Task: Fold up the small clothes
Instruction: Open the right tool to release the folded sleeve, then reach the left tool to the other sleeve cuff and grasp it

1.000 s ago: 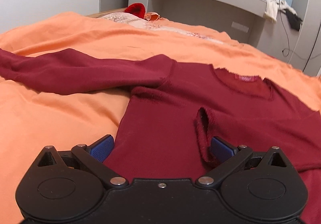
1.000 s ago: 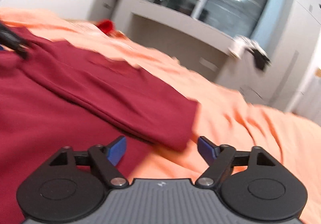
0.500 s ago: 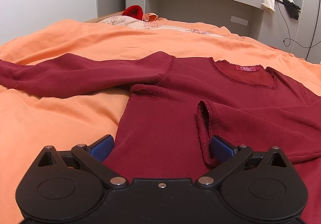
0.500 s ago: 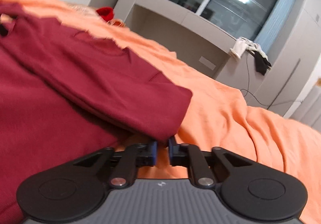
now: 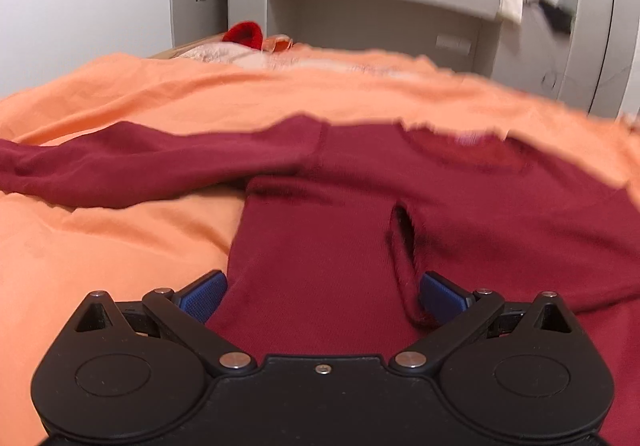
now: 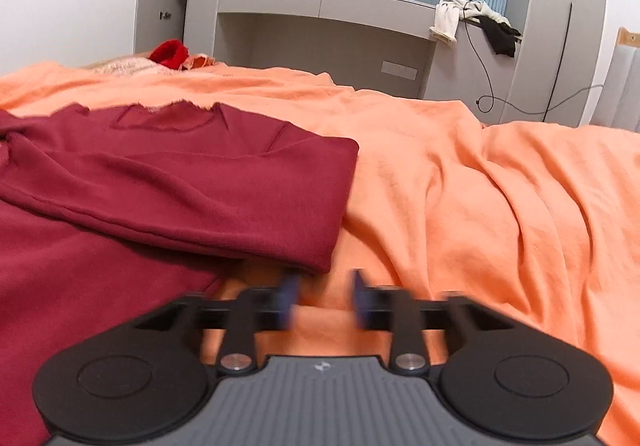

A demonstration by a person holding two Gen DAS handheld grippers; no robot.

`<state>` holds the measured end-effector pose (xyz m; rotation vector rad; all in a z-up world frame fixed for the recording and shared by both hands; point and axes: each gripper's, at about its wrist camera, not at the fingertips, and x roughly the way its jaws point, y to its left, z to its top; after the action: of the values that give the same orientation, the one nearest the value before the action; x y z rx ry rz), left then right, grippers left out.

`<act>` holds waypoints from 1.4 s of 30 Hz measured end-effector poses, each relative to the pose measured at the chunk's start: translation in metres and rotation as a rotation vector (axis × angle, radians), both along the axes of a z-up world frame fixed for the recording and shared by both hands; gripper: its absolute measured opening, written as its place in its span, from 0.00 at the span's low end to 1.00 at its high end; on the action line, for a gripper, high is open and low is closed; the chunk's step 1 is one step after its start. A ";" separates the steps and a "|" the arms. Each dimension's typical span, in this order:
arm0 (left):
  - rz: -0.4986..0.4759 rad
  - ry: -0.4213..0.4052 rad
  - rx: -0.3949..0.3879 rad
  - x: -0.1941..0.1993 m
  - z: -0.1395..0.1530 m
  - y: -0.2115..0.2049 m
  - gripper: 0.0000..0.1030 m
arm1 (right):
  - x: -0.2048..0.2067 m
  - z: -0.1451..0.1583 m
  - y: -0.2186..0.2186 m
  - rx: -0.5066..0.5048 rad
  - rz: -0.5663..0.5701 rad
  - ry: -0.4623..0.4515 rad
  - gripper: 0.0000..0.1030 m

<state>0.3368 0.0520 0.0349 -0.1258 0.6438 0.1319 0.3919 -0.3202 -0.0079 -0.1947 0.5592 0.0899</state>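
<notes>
Where half a second ago the right gripper (image 6: 324, 300) had its blue pads pinched together at the folded edge of the dark red sweater (image 6: 168, 182), its jaws are now opening, the pads blurred and apart with only orange bedspread (image 6: 480, 174) between them and the sweater's fold lying just beyond the tips, let go. The right view has also levelled out since then, when it was strongly tilted. The sweater lies flat on the bedspread, its right sleeve folded across the body so the cuff (image 5: 404, 246) rests near the middle of the chest; its left sleeve (image 5: 132, 162) is stretched out sideways, unfolded. The left gripper (image 5: 322, 296) has its jaws spread wide over the lower body of the sweater, one pad (image 5: 202, 296) at the garment's side edge and the other beside the cuff, much as in the earlier pictures, gripping nothing. Its view is a little blurred now and the neckline (image 5: 464, 150) less sharp than before. Behind the bed stand grey cabinets (image 6: 328, 6) and a red item (image 6: 170, 52) near the pillow end
</notes>
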 end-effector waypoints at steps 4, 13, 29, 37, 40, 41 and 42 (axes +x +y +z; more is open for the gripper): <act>0.038 -0.107 -0.052 -0.017 0.012 0.036 0.99 | -0.011 0.009 -0.001 0.048 0.015 -0.013 0.76; 0.457 -0.151 -0.198 -0.049 0.011 0.178 0.99 | -0.043 0.031 0.016 0.183 0.127 -0.106 1.00; 0.814 -0.201 -0.305 -0.002 -0.002 0.342 0.77 | -0.054 0.027 0.050 0.252 0.283 -0.165 1.00; 0.847 -0.336 -0.329 -0.001 -0.019 0.351 0.61 | -0.050 0.018 0.051 0.264 0.273 -0.131 1.00; 0.820 -0.338 -0.363 0.006 -0.021 0.356 0.35 | -0.049 0.016 0.050 0.274 0.270 -0.125 1.00; 0.815 -0.333 -0.375 0.007 -0.022 0.356 0.23 | -0.048 0.015 0.050 0.275 0.268 -0.122 1.00; 0.811 -0.335 -0.390 0.008 -0.023 0.358 0.18 | -0.047 0.015 0.050 0.274 0.266 -0.118 1.00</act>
<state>0.3451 0.4100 0.0123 -0.7697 0.2441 0.7512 0.3446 -0.2699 0.0067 -0.0054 0.3962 0.4082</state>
